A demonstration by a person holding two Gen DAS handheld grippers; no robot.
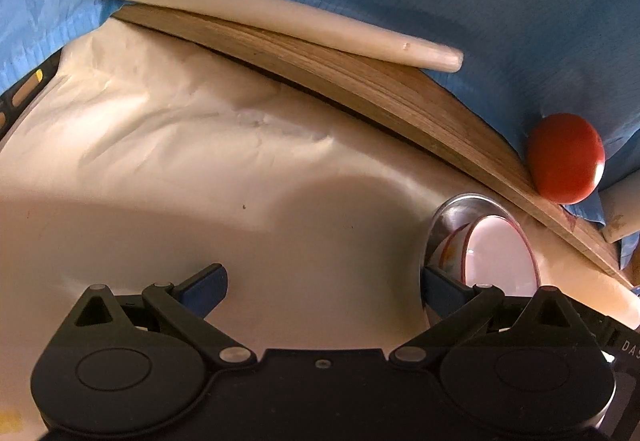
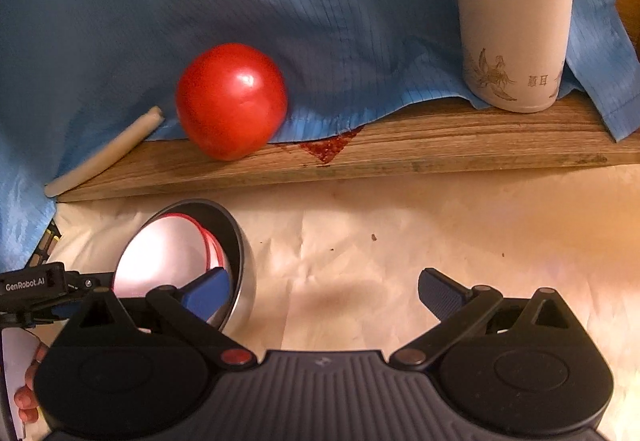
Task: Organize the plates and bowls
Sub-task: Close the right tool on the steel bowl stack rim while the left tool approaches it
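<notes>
A white bowl with a red rim (image 1: 500, 257) sits nested inside a steel bowl (image 1: 464, 209) on the cream paper. In the right wrist view the white bowl (image 2: 168, 249) lies inside the steel bowl (image 2: 236, 241) at lower left. My left gripper (image 1: 324, 285) is open and empty, its right fingertip (image 1: 440, 289) close by the steel bowl's side. My right gripper (image 2: 324, 289) is open and empty, its left fingertip (image 2: 208, 293) in front of the bowls. The left gripper's body (image 2: 32, 285) shows at the left edge of the right wrist view.
A wooden board (image 2: 400, 145) runs along the back, draped with blue cloth (image 2: 280, 1). On it lie a red tomato (image 2: 232, 101), a white rod (image 2: 108, 153) and a cream flask (image 2: 516, 21). In the left wrist view the tomato (image 1: 564, 161) and rod (image 1: 280, 17) show too.
</notes>
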